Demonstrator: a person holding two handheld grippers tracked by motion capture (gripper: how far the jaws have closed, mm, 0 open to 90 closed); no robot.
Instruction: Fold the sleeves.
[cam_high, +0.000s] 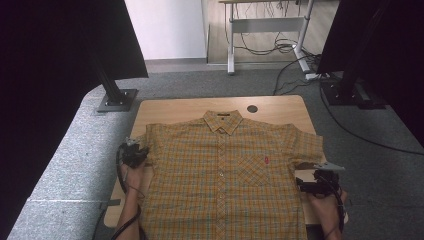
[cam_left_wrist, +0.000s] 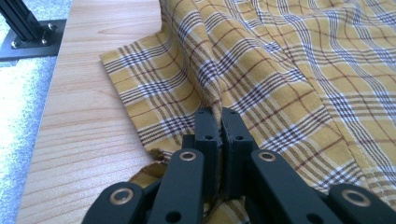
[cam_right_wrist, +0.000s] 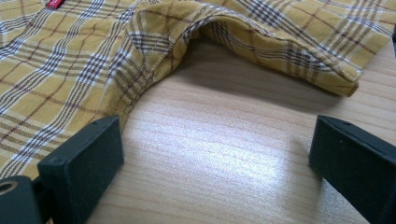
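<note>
Grey carpet surrounds the wooden table (cam_high: 170, 107) where I work, with black frame posts standing off its far corners and a second desk's legs and loose cables farther back by the wall. Spread flat across the table, face up and buttoned, lies a yellow plaid short-sleeved shirt (cam_high: 220, 170), collar away from me, a small red tag (cam_high: 266, 160) on its chest pocket.

My left gripper (cam_high: 134, 154) sits at the shirt's outer edge on my left side, right where the sleeve meets the body. In the left gripper view its two black jaws are pressed together with a ridge of the plaid cloth pinched between them; the fabric rises in a fold straight ahead of the tips, and the left sleeve (cam_left_wrist: 149, 88) lies flat on the wood just beyond and to the left of them. So that tool is clamped on the shirt.

My right gripper (cam_high: 320, 177) rests on the opposite side, near the shirt's other edge below the right sleeve (cam_right_wrist: 280, 46). In the right gripper view its jaws stand wide apart with only bare wood between them. The sleeve hem arches up off the table ahead of the jaws, and the shirt's side seam runs close beside the left-hand jaw; I can't tell whether it touches it. Nothing is held in that tool.
</note>
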